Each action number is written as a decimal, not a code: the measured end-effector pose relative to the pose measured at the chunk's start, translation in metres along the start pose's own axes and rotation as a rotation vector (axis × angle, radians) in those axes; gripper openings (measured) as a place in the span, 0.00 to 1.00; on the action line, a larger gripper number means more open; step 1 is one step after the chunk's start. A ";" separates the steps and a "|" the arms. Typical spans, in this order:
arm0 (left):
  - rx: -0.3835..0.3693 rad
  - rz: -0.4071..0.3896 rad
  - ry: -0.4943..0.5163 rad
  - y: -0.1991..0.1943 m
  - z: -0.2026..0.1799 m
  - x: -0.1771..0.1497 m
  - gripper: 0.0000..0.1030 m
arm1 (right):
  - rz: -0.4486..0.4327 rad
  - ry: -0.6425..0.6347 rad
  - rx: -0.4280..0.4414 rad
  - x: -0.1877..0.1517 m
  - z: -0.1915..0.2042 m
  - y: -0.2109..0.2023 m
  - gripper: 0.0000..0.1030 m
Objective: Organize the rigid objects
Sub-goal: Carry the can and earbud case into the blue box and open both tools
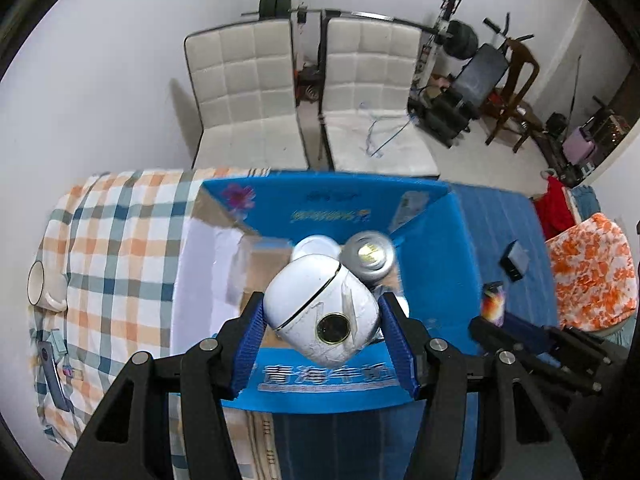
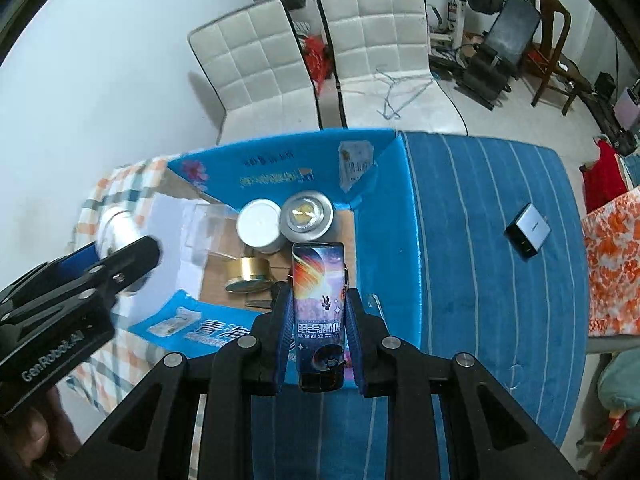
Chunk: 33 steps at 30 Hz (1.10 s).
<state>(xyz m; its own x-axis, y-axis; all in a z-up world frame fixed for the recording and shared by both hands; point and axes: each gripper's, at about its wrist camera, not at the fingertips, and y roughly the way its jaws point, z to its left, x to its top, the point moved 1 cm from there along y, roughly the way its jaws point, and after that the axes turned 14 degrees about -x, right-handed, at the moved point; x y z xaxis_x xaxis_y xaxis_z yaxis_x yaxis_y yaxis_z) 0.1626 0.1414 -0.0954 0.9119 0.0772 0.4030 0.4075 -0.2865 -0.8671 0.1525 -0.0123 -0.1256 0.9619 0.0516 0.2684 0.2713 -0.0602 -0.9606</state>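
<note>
Hanging over the open blue carton (image 1: pixel 424 240), the left gripper (image 1: pixel 322 316) clamps a white mug (image 1: pixel 320 304) between its blue pads, while the right gripper (image 2: pixel 319 312) pinches an upright printed tin (image 2: pixel 319 300) above the carton's near flap.

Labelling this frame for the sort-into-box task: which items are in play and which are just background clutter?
In play:
- white jar, held by left gripper
- printed box, held by right gripper
- blue carton holding silver tin, white-lidded jar, gold tin

Lying about:
- small grey box on blue mat
- white mug, phone on checked cloth
- chairs, gym gear
</note>
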 end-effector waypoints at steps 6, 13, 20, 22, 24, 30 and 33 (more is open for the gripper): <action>0.016 0.096 -0.069 0.045 0.045 -0.013 0.52 | 0.093 0.011 -0.064 0.000 0.007 0.061 0.26; 0.036 0.182 -0.109 0.087 0.074 -0.021 0.52 | 0.131 -0.009 -0.135 0.000 0.023 0.101 0.26; 0.042 0.248 -0.107 0.113 0.082 -0.026 0.53 | 0.167 -0.019 -0.183 0.001 0.029 0.127 0.26; 0.046 0.261 -0.109 0.119 0.083 -0.028 0.53 | 0.178 -0.024 -0.194 0.001 0.029 0.133 0.26; 0.053 0.265 -0.107 0.122 0.084 -0.028 0.53 | 0.189 -0.033 -0.205 0.000 0.030 0.139 0.26; 0.050 0.285 -0.128 0.125 0.088 -0.032 0.53 | 0.215 -0.035 -0.219 0.004 0.030 0.147 0.27; 0.046 0.298 -0.148 0.127 0.093 -0.033 0.53 | 0.225 -0.030 -0.218 0.004 0.029 0.149 0.27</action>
<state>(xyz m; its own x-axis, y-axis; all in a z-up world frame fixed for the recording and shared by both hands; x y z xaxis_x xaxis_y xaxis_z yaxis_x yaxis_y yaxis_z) 0.1884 0.1915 -0.2460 0.9871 0.1349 0.0857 0.1203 -0.2744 -0.9541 0.1956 0.0074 -0.2697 0.9981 0.0416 0.0454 0.0554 -0.2860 -0.9566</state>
